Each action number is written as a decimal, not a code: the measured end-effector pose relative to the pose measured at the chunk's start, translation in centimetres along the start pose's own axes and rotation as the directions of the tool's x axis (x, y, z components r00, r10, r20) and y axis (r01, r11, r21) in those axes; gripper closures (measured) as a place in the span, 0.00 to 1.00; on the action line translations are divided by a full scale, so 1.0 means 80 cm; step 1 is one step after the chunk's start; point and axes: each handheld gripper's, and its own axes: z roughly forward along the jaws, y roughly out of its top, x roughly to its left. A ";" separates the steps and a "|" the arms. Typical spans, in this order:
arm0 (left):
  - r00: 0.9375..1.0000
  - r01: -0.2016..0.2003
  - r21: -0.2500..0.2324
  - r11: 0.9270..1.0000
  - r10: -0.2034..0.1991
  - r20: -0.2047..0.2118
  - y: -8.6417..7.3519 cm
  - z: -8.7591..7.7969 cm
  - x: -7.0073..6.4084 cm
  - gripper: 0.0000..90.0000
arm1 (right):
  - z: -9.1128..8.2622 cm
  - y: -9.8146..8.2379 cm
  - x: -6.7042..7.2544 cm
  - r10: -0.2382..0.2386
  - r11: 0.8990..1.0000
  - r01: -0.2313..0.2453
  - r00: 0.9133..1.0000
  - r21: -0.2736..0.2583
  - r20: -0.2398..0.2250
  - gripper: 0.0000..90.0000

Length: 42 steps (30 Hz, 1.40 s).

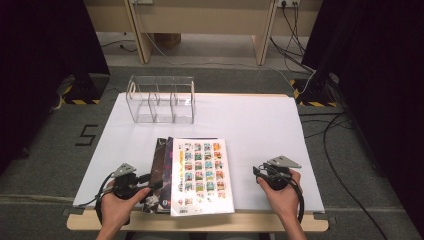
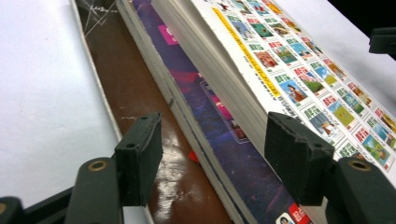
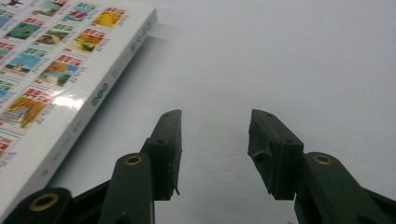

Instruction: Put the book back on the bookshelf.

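Note:
Three books lie fanned in a stack near the table's front edge. On top is a thick white book (image 1: 202, 175) (image 2: 299, 70) (image 3: 42, 70) with a grid of small colour pictures. Under it is a purple book (image 1: 168, 165) (image 2: 219, 116), and lowest a dark brown book (image 1: 158, 160) (image 2: 140, 93). My left gripper (image 1: 145, 182) (image 2: 215, 135) is open at the stack's left side. One jaw is over the brown cover and the other is by the white book's page edge. My right gripper (image 1: 259, 175) (image 3: 215, 149) stands open and empty over bare table, right of the white book.
A clear plastic organizer (image 1: 160, 100) with several compartments stands at the back left of the white table top (image 1: 260, 125). Beyond the table are grey floor, cables (image 1: 345, 150) at the right and dark curtains at both sides.

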 end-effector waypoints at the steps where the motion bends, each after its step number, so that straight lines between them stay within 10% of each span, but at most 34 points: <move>1: 1.000 -0.008 0.002 1.000 0.008 0.001 0.001 0.000 -0.001 0.41 | 0.000 0.001 0.003 -0.001 1.000 0.001 1.000 0.003 -0.004 0.61; 18: 0.997 -0.075 0.066 0.995 0.073 0.038 0.027 0.019 -0.024 0.43 | 0.014 0.021 0.041 -0.019 0.999 0.025 0.992 0.047 -0.121 0.59; 42: 0.998 -0.024 0.173 0.985 0.013 0.065 0.038 0.068 -0.032 0.43 | 0.042 0.023 0.075 0.031 0.990 0.007 0.963 0.142 -0.266 0.56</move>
